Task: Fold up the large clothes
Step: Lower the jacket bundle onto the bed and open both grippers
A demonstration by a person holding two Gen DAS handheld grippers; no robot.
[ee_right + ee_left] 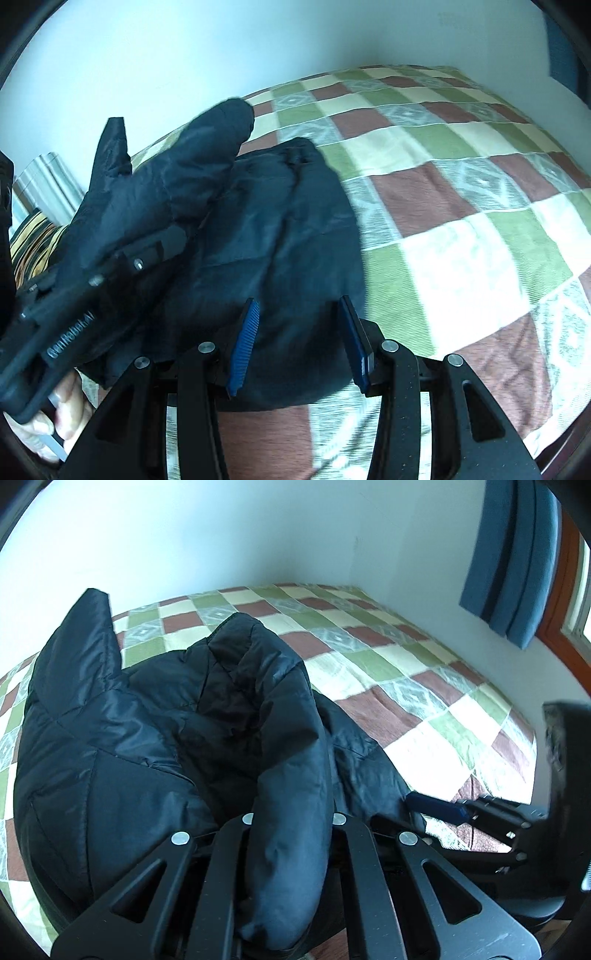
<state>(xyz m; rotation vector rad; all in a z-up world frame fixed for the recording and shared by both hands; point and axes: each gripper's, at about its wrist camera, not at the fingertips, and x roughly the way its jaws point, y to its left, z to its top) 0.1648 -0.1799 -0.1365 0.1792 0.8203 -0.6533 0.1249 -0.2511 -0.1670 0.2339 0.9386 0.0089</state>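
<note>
Jacket (155, 738) (dark, puffy) heaped on checkered bedspread (388, 664), filling left of frame. We see left gripper (291, 834) pinching fabric fold; right gripper (301, 343) half-spread, pads straddling jacket hem at lower centre.

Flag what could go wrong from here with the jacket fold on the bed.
1. The left gripper pinches only a puffy fold of the black jacket; the slick fabric could slip out mid-fold.
2. The right gripper has jacket between its blue pads, but whether they press is unclear; that side may drop.
3. The jacket is bunched on the checked quilt, so the fold may land uneven.
</note>
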